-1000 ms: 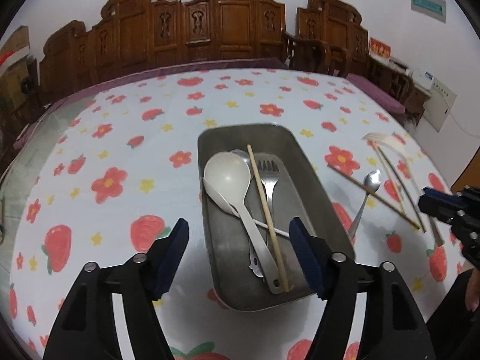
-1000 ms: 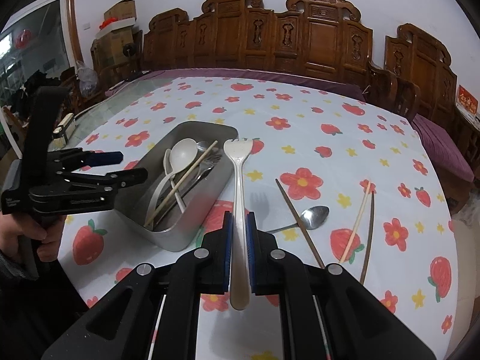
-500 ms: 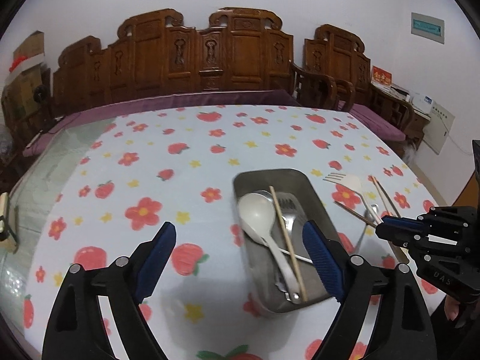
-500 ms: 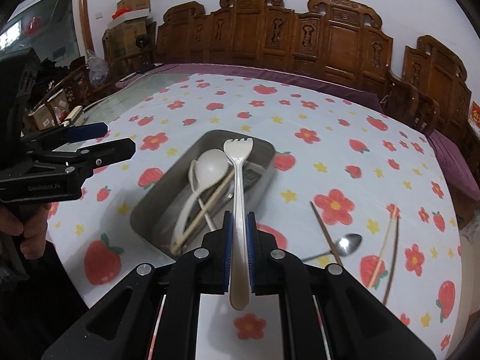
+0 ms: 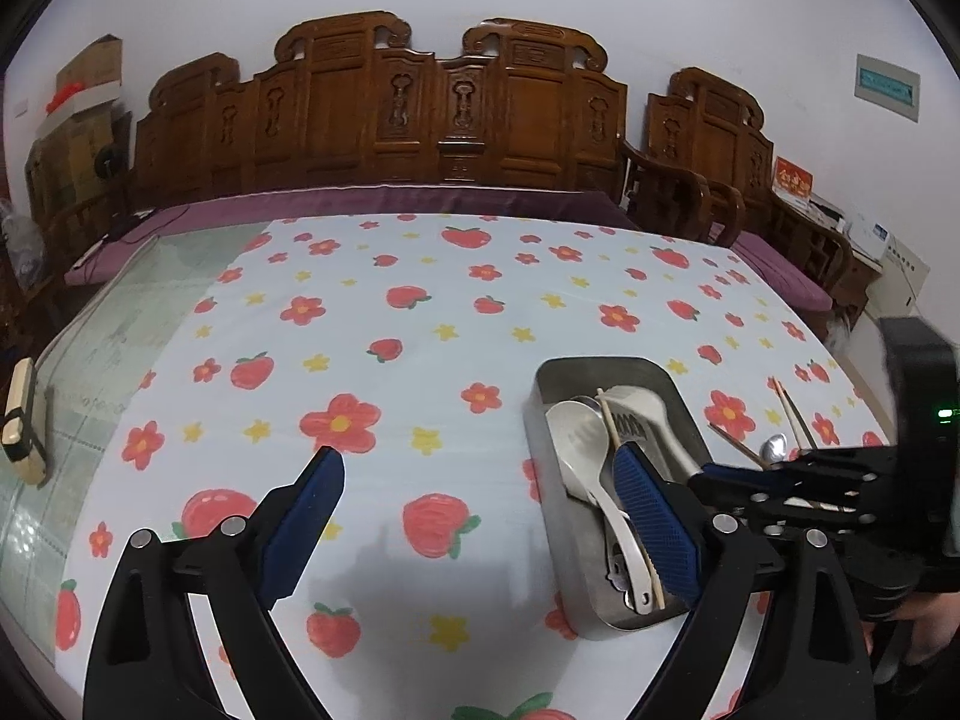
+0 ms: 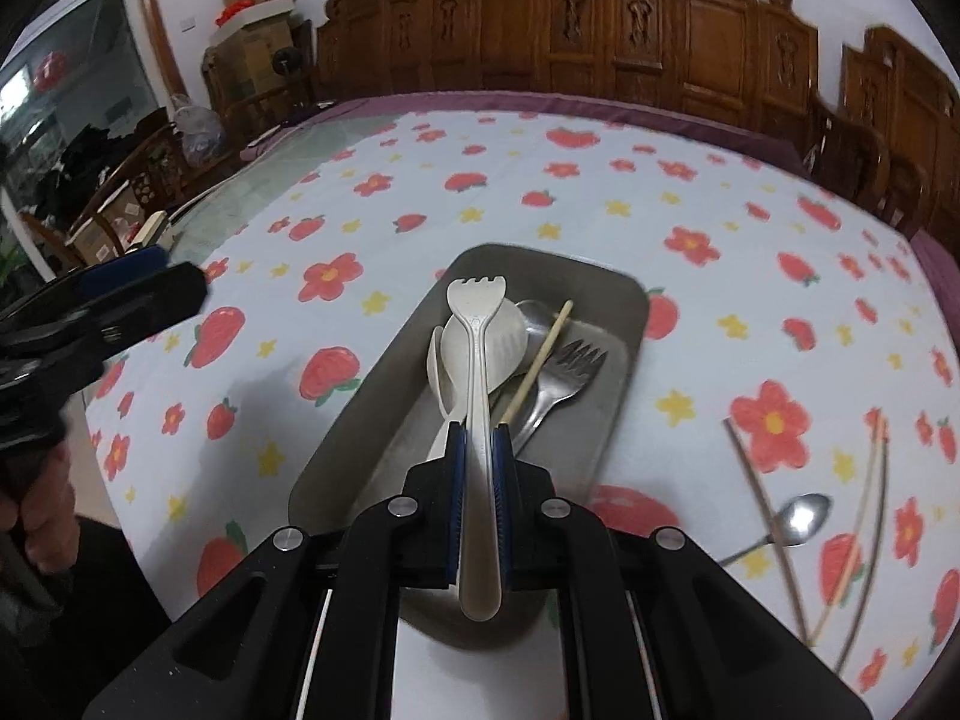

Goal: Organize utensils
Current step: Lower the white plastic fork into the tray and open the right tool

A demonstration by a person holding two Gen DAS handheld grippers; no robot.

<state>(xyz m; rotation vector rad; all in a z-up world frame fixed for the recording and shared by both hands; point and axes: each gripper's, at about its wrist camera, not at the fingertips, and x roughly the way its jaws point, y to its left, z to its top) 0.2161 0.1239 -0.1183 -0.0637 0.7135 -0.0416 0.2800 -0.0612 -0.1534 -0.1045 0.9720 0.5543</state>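
Observation:
My right gripper (image 6: 478, 438) is shut on a white plastic fork (image 6: 477, 360) and holds it over the metal tray (image 6: 624, 294). The tray holds a white spoon (image 6: 510, 330), a metal fork (image 6: 570, 372), a metal spoon and one wooden chopstick (image 6: 537, 360). In the left wrist view the tray (image 5: 543, 420) sits at the right with the white spoon (image 5: 576, 438) in it, and the right gripper (image 5: 750, 480) reaches in over it. My left gripper (image 5: 477, 501) is open and empty, above the cloth left of the tray.
A metal spoon (image 6: 798, 519) and several chopsticks (image 6: 762, 492) lie on the strawberry tablecloth right of the tray. Carved wooden chairs (image 5: 450, 114) line the far side. A small wooden object (image 5: 21, 420) lies on the glass at the left edge.
My right gripper has carried the white fork leftward and down over the tray. My left gripper has pulled back and to the left, so the tray now sits at its right.

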